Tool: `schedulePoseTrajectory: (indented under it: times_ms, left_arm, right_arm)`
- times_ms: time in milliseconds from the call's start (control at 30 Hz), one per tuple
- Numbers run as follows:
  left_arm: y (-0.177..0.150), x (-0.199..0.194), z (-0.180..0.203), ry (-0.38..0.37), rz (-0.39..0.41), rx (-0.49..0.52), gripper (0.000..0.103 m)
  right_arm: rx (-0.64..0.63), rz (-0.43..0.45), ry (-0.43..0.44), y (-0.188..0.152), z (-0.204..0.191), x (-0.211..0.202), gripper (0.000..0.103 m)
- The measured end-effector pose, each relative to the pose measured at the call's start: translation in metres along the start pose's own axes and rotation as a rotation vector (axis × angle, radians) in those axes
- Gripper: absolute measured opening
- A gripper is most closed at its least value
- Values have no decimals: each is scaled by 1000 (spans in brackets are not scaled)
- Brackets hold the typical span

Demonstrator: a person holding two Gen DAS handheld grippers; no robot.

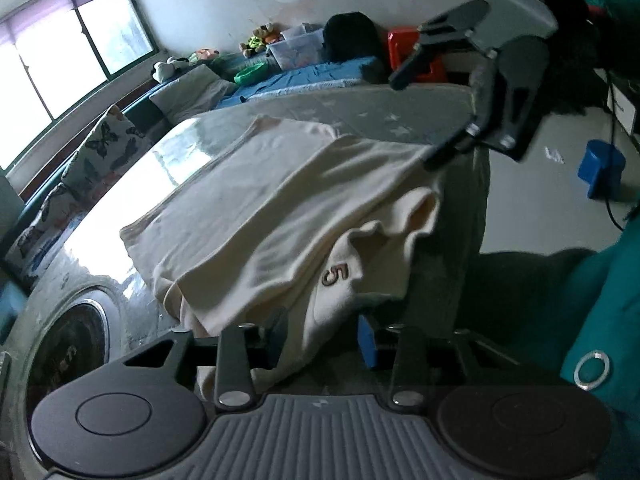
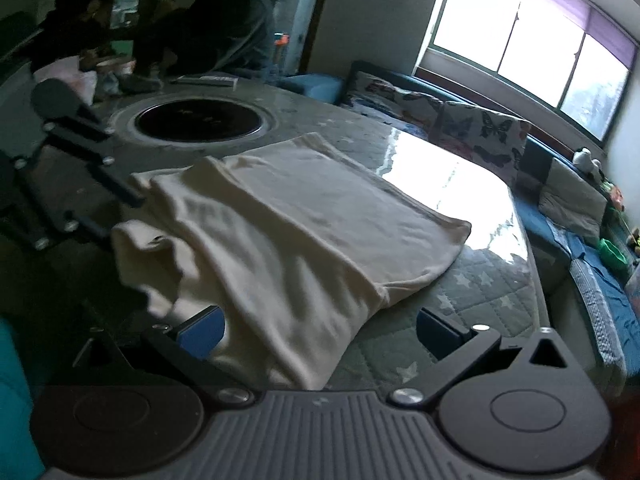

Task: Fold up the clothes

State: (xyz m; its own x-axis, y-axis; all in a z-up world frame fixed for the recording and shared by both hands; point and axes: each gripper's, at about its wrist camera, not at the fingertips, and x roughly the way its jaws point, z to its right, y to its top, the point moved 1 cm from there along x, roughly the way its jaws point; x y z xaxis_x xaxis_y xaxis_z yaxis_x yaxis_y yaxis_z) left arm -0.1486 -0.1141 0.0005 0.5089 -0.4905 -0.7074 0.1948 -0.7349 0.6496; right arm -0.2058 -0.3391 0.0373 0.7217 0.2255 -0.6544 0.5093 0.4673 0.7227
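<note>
A cream garment (image 1: 256, 216) lies partly folded on the round table (image 1: 360, 108), with a brown "5" (image 1: 335, 274) on its near, bunched end. That end rises between the blue pads of my left gripper (image 1: 322, 342), which is shut on the cloth. From the right wrist view the same garment (image 2: 304, 216) spreads across the quilted star cover (image 2: 460, 292); my left gripper (image 2: 120, 220) holds its lifted left corner. My right gripper (image 2: 320, 330) stands wide open over the near hem, cloth lying loose beside its left pad. In the left wrist view the right gripper (image 1: 416, 122) hovers at the garment's far edge.
A dark round hob (image 2: 198, 122) is set into the table beyond the garment. Two people (image 2: 208, 20) sit at the far side. A bench with butterfly cushions (image 2: 480, 132) runs under the window. A blue box (image 1: 600, 168) stands on the floor. A teal sleeve (image 1: 580, 300) is at right.
</note>
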Motion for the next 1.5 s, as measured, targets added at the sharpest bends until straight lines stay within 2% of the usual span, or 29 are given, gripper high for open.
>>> schedulePoseTrajectory:
  times_ms: [33, 167, 300, 467, 600, 667, 733, 800, 867, 1100, 1233, 1267, 1300, 1333, 1400, 1500]
  left_arm:
    - [1, 1, -1, -8, 6, -5, 24]
    - [4, -3, -6, -25, 39, -43, 10]
    - [10, -7, -18, -29, 67, -117, 8]
    - [21, -7, -34, -45, 92, -196, 7]
    - [28, -4, -42, -55, 102, -222, 7]
    - [28, -2, -43, -62, 100, -224, 7]
    - [26, -1, -41, -63, 92, -218, 8]
    - [23, -1, -39, -62, 85, -210, 11]
    - [17, -4, -37, -52, 78, -195, 11]
    - [-3, -10, -27, -7, 49, -138, 36]
    - [-8, -5, -19, 32, 30, -99, 36]
    - [-9, -3, -19, 39, 23, -95, 35]
    - [-10, 0, -18, 50, 17, -89, 30]
    - [-10, 2, -18, 62, 15, -82, 19]
    - [-10, 1, -19, 63, 22, -86, 9]
    - [-8, -7, -20, 63, 47, -97, 6]
  right_arm:
    - [-10, -1, 7, 0, -2, -1, 103]
    - [-54, -11, 49, -2, -13, -5, 98]
    - [-107, -17, 95, -3, -26, -6, 92]
    - [-152, 0, 111, -1, -40, 3, 69]
    - [-143, 18, 130, 4, -44, 14, 63]
    - [-122, 9, 159, 7, -45, 20, 45]
    - [-99, -9, 177, 9, -45, 27, 33]
    - [-79, -13, 178, 10, -45, 30, 27]
    - [-54, -1, 183, 12, -41, 28, 15]
    - [45, 33, 182, 23, -25, 21, 9]
    - [53, 43, 180, 29, -23, 21, 9]
    - [51, 45, 178, 30, -23, 20, 9]
    - [49, 46, 176, 30, -24, 20, 9]
    - [50, 47, 175, 30, -24, 20, 9]
    - [51, 50, 173, 30, -26, 19, 8]
    - [45, 64, 173, 29, -27, 11, 8]
